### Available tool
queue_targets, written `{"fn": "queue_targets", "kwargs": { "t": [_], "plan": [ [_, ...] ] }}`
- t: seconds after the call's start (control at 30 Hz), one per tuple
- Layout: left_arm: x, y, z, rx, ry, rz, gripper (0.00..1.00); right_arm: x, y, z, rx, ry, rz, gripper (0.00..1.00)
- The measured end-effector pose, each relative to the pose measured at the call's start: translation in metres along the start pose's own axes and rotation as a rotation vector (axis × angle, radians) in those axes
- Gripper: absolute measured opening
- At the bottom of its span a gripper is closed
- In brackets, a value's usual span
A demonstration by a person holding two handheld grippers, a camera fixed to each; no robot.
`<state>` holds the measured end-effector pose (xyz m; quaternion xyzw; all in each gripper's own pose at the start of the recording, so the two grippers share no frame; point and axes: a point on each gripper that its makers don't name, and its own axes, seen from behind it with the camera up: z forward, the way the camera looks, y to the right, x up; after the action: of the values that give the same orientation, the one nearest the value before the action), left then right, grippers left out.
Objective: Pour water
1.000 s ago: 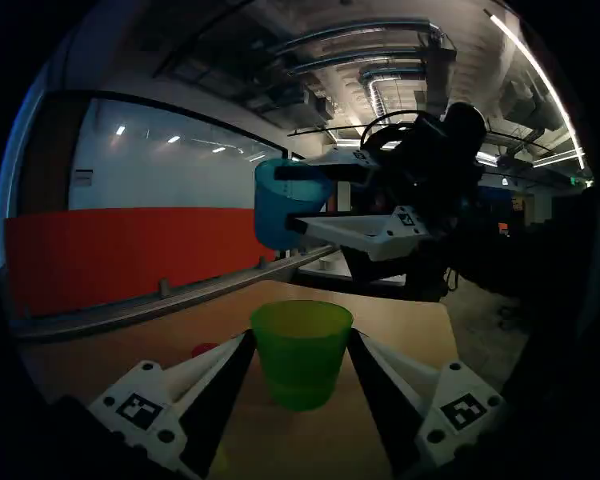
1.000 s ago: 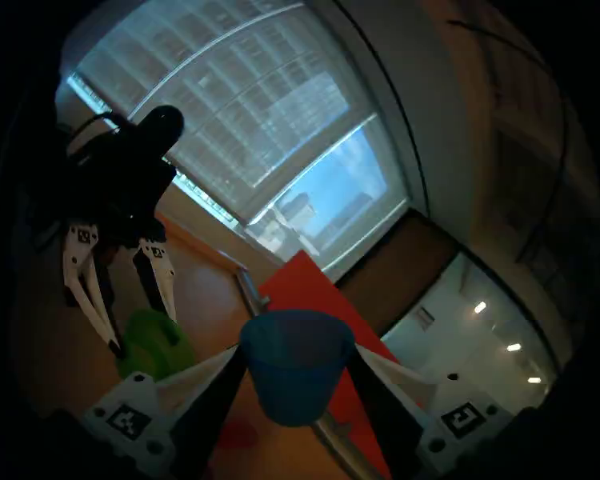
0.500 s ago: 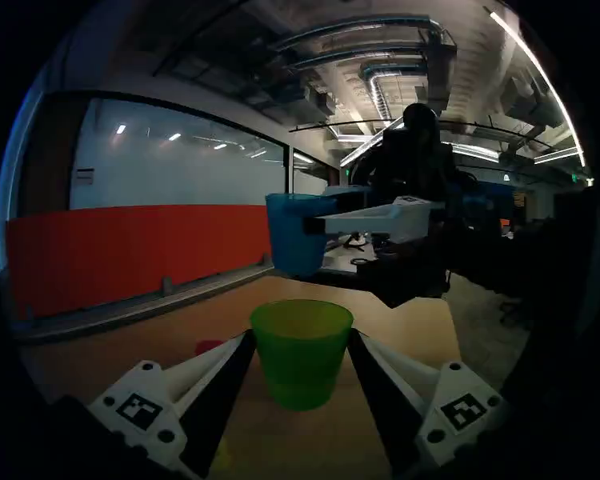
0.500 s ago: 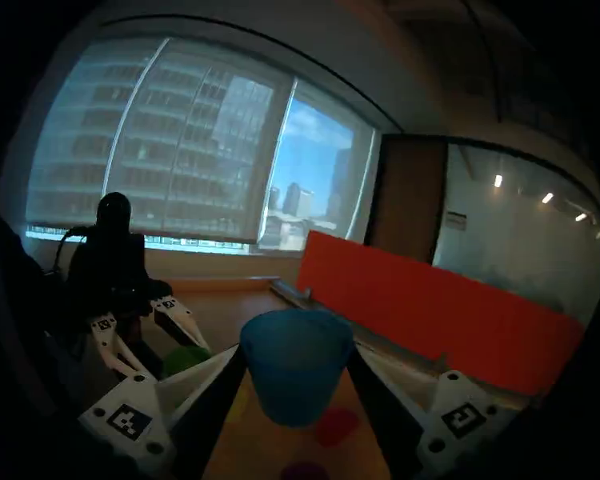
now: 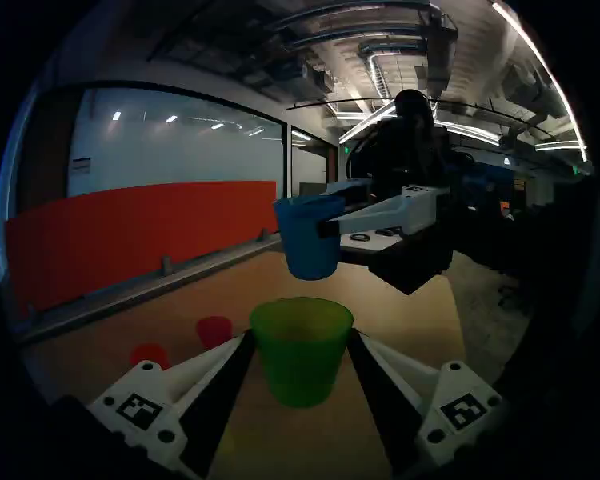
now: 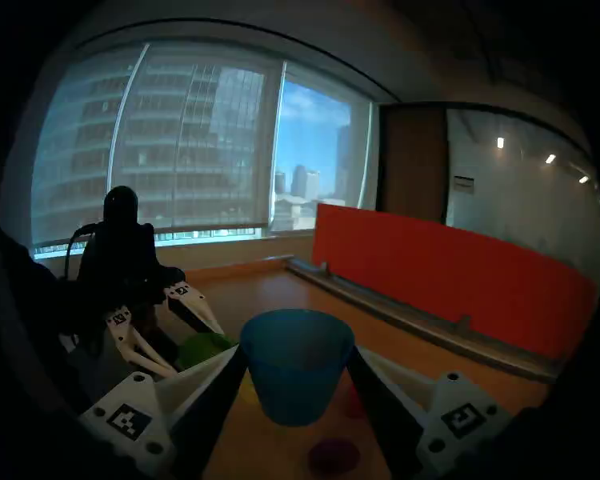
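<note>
Grips green cup between left gripper fingers; clamps blue cup upright in right gripper, raised above table.

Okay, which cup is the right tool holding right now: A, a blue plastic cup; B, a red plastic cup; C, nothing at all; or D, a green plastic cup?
A: in the right gripper view the right tool has both fingers pressed on the upright blue plastic cup; the green plastic cup sits in the left tool.
</note>
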<state>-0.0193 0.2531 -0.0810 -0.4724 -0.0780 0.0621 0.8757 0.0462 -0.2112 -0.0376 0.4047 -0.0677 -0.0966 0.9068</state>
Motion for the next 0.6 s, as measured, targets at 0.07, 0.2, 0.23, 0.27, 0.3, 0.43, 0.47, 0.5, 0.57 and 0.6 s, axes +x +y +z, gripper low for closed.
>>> {"fn": "queue_targets", "kwargs": {
  "t": [0.07, 0.2, 0.23, 0.27, 0.3, 0.43, 0.47, 0.5, 0.57, 0.6],
  "plan": [
    [-0.006, 0.0, 0.0, -0.005, -0.02, 0.005, 0.84, -0.008, -0.002, 0.001, 0.008, -0.018, 0.001, 0.89],
    [-0.016, -0.001, 0.001, -0.005, -0.05, 0.01, 0.84, -0.022, -0.006, 0.002, 0.025, -0.05, 0.003, 0.9],
    [-0.019, -0.001, 0.001, -0.005, -0.057, 0.009, 0.84, -0.026, -0.007, 0.002, 0.028, -0.057, 0.003, 0.9],
    [-0.021, -0.001, 0.002, -0.005, -0.065, 0.007, 0.84, -0.03, -0.008, 0.003, 0.031, -0.066, 0.003, 0.89],
    [-0.024, -0.002, 0.002, -0.006, -0.073, 0.007, 0.84, -0.034, -0.008, 0.003, 0.034, -0.074, 0.002, 0.89],
    [-0.034, -0.003, 0.005, -0.01, -0.108, 0.013, 0.84, -0.049, -0.011, 0.006, 0.043, -0.106, -0.001, 0.89],
    [-0.037, -0.004, 0.006, -0.009, -0.118, 0.017, 0.84, -0.054, -0.011, 0.007, 0.046, -0.115, -0.001, 0.9],
    [-0.039, -0.004, 0.007, -0.011, -0.126, 0.02, 0.84, -0.058, -0.012, 0.007, 0.049, -0.123, -0.002, 0.9],
    [-0.044, -0.003, 0.009, -0.017, -0.142, 0.025, 0.84, -0.066, -0.015, 0.009, 0.056, -0.141, -0.005, 0.9],
    [-0.047, -0.002, 0.01, -0.022, -0.149, 0.027, 0.84, -0.07, -0.016, 0.009, 0.059, -0.149, -0.008, 0.9]
  ]
}}
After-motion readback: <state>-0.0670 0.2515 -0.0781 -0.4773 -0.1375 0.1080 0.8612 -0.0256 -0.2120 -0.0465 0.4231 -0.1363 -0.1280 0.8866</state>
